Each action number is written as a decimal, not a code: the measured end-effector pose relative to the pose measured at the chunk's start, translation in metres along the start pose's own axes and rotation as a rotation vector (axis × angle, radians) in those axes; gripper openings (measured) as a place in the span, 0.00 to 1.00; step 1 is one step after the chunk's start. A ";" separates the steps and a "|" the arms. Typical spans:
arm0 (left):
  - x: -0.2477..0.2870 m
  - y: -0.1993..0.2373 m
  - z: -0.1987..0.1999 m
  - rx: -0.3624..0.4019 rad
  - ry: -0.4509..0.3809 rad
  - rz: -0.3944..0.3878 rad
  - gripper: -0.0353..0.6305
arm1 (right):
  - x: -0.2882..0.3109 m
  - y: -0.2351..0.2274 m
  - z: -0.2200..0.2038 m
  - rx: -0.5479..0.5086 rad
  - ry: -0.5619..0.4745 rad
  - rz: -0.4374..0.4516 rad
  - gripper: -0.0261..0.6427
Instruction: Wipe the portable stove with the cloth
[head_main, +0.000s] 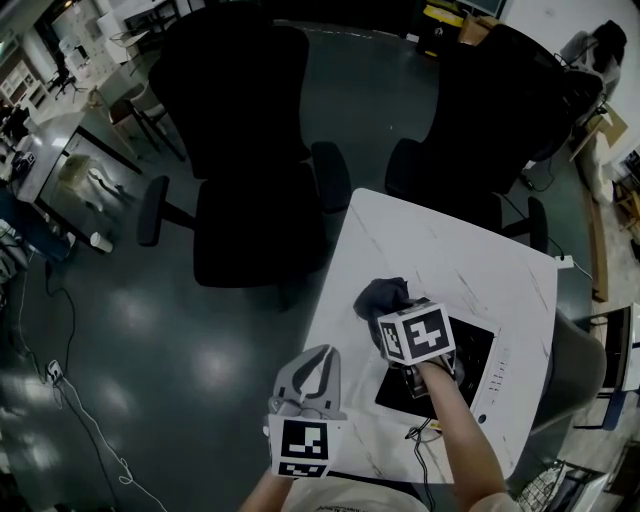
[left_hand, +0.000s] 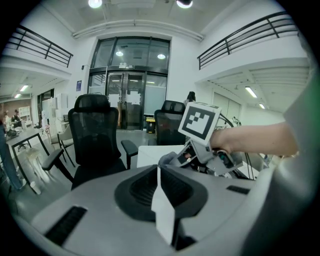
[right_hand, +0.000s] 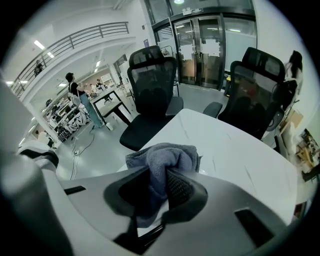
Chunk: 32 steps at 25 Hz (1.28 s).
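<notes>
Grey cloth (right_hand: 162, 160), bunched into a wad, clamped between jaws of right gripper (right_hand: 161, 195), with folds pushed out past the jaw tips. Judged reason for this grip: wad carried ahead of jaws as a pad, to put fabric rather than plastic on the stove.

Portable stove (head_main: 472, 352) flat on white table (head_main: 450, 250), black glass top up, pale control strip along its right side. Presumably set flat for reach from above.

In head view, right gripper over stove's far-left corner, cloth overhanging just beyond that corner. Cannot tell whether touching glass or just above it. Most of black top bare of cloth (wipe judged barely begun, or at one end of a stroke).

Stove not visible in right gripper view, hidden below gripper body. Relative to jaws, judged underneath and slightly behind the wad.

Left gripper (head_main: 318, 362) with jaws together, nothing between them; pale pads (left_hand: 165, 217) pressed face to face in left gripper view. Held well to stove's left, apart from both stove and cloth. Judged idle, parked clear of the sweep, not bracing stove body.

Thin dark cable (head_main: 420, 440) at stove's near-left corner: possible snag on a near-side pass.
</notes>
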<state>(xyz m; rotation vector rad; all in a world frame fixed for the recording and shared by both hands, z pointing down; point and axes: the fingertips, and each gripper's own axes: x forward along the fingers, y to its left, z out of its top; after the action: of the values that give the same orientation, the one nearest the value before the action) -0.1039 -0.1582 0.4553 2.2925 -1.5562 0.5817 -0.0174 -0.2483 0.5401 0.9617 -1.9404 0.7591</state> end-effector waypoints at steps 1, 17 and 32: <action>0.001 0.000 0.001 -0.001 -0.001 0.001 0.10 | 0.001 -0.003 0.003 0.003 0.001 -0.002 0.17; 0.010 -0.007 0.004 0.005 0.011 0.006 0.10 | 0.010 -0.051 0.035 0.053 -0.013 -0.019 0.17; 0.016 -0.020 0.009 0.023 0.015 -0.012 0.10 | -0.004 -0.098 0.038 0.084 -0.040 -0.088 0.17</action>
<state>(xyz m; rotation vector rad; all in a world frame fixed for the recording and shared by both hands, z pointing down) -0.0787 -0.1681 0.4548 2.3075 -1.5351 0.6148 0.0503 -0.3278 0.5334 1.1140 -1.8995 0.7811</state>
